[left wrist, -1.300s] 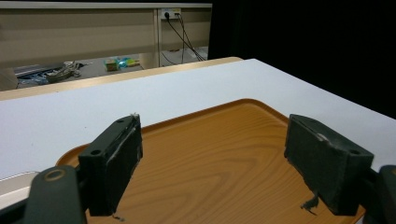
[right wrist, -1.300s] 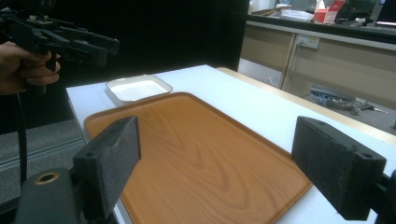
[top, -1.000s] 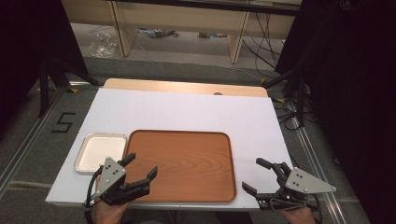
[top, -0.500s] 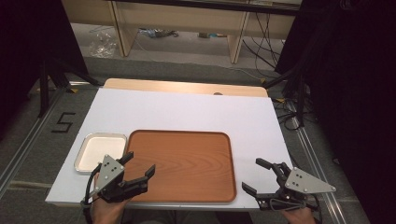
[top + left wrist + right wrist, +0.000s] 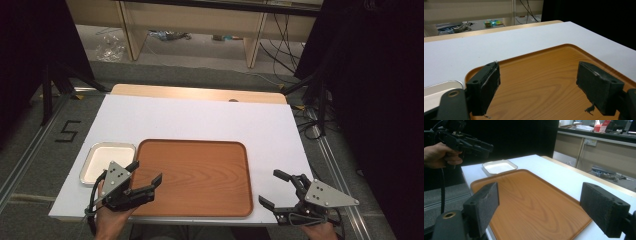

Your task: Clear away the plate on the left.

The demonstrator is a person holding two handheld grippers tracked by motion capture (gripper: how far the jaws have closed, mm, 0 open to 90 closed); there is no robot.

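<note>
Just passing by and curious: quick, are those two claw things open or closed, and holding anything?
Left gripper: open, empty, over the wooden tray.
Right gripper: open, empty, beside the tray.

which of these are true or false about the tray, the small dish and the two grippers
1. The wooden tray holds nothing. True.
2. The small white dish sits inside the tray. False: it lies on the white table, beside the tray's left edge.
3. The left gripper hangs over the tray's near left corner, jaws apart. True.
4. The right gripper is shut on the tray's rim. False: it is open, off the tray's right side.
</note>
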